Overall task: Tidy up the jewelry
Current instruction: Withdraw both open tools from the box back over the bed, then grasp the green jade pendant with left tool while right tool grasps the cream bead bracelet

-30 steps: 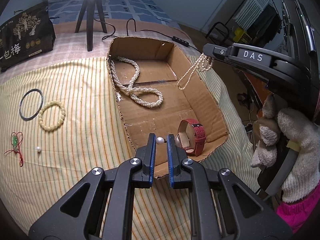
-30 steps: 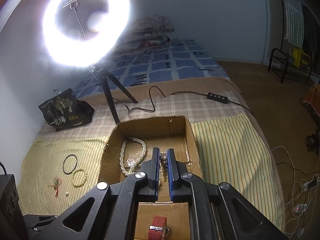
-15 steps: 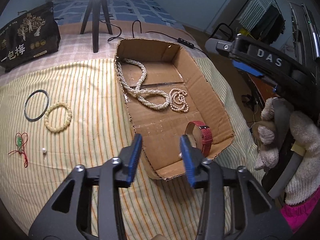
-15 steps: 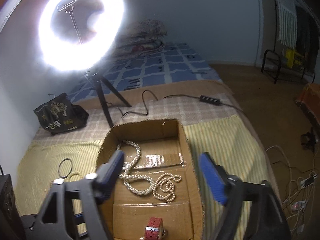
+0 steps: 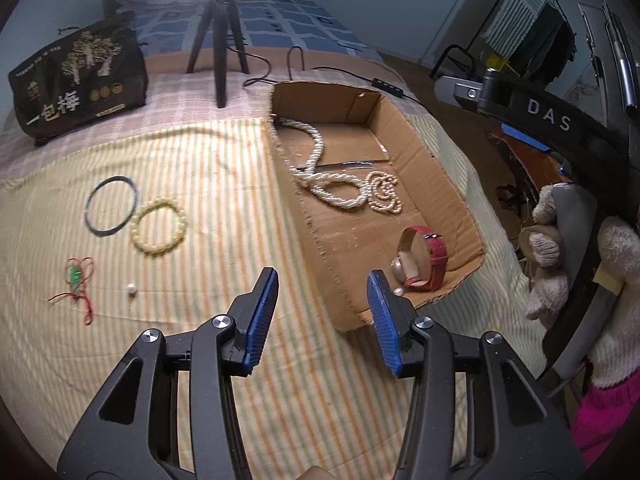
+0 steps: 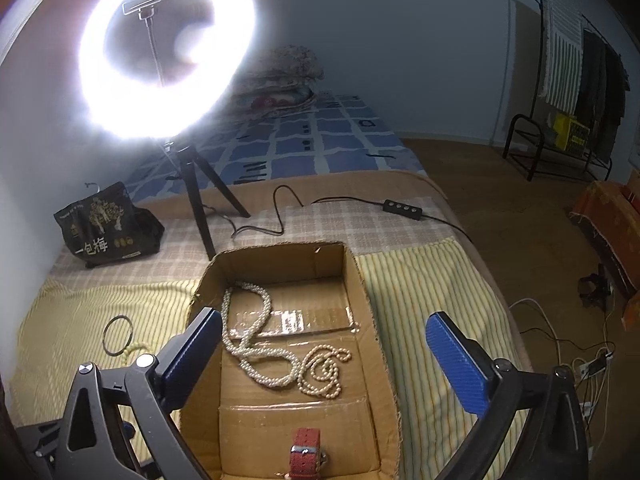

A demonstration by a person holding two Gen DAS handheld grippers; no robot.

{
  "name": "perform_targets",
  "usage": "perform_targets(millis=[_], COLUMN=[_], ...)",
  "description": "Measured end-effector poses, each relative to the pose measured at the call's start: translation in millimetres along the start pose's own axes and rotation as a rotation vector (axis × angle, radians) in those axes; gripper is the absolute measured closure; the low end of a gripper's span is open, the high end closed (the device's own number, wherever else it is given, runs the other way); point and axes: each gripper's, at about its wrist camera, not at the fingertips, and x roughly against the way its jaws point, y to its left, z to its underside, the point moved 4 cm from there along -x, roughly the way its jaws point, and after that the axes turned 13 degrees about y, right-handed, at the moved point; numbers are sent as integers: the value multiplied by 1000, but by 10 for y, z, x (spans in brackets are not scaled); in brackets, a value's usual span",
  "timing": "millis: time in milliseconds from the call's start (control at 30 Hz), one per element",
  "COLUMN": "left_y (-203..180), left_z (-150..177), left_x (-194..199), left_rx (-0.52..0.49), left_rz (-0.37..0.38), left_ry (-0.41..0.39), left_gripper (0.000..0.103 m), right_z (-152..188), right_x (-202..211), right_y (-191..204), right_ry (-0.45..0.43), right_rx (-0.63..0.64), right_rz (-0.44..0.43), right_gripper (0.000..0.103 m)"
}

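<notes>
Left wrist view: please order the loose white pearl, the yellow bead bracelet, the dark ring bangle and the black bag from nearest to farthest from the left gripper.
From the left gripper:
1. Loose white pearl, on the cloth, left.
2. Yellow bead bracelet, farther back, left.
3. Dark ring bangle, just beyond the bracelet.
4. Black bag, far back left.

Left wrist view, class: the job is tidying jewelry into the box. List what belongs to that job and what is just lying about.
Belongs:
cardboard box
pearl ropes
red watch
black ring
bead bracelet
red cord charm
loose pearl

Lying about:
black bag
tripod
cable
</notes>
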Motion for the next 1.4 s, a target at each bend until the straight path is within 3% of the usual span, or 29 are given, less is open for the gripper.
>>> perform_targets(millis=[300, 367, 600, 967, 1133, 1400], left_y=[471, 651, 1258, 1999, 2113, 2077], left_z=[188, 225, 315, 411, 432, 374], left_x=[275, 330, 531, 654, 538, 273], left_rx=[33, 67, 186, 369, 402, 379], left_rz=[-113, -131, -195, -187, -173, -112], left_ry=[-35, -39, -49, -28, -15, 24], left_gripper=[54, 50, 49, 49, 49, 50], right_z=[55, 56, 103, 207, 235, 327], right_x=[126, 164, 222, 0, -247, -728], right_y=[155, 216, 568, 1174, 1433, 1675], right_ry=[8, 0, 9, 31, 136, 314], right_rx=[-3, 3, 81, 221, 230, 182], right_rz=[-78, -93, -137, -147, -182, -240], right_gripper=[0, 0, 0, 0, 3, 28])
